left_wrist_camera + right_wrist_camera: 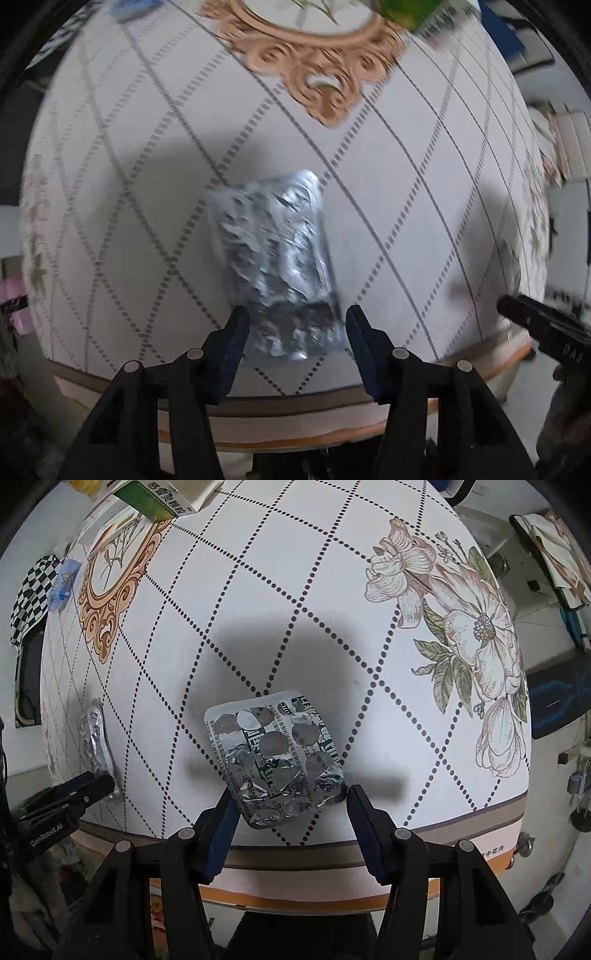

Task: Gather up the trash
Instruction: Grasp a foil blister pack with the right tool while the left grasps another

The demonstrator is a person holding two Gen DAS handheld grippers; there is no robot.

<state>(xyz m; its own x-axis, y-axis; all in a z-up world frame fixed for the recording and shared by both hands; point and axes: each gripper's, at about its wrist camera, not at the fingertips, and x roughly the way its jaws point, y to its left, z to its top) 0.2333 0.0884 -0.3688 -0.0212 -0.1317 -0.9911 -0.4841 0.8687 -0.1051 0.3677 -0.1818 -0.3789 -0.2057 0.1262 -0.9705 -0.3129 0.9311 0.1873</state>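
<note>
So far nothing is collected: two spent blister packs lie flat on the tabletop (332, 590), each between a pair of fingers.

On the left, the left gripper (295, 317) straddles the near end of a crumpled foil pack (273, 254); blur hides whether its fingers are clenched on it. This pack's long axis runs away from the tabletop's near edge. To the right, the right gripper (288, 797) brackets the printed blister pack (275, 760), seemingly grasping its near end, its length also pointing away, tilted slightly leftward.
</note>
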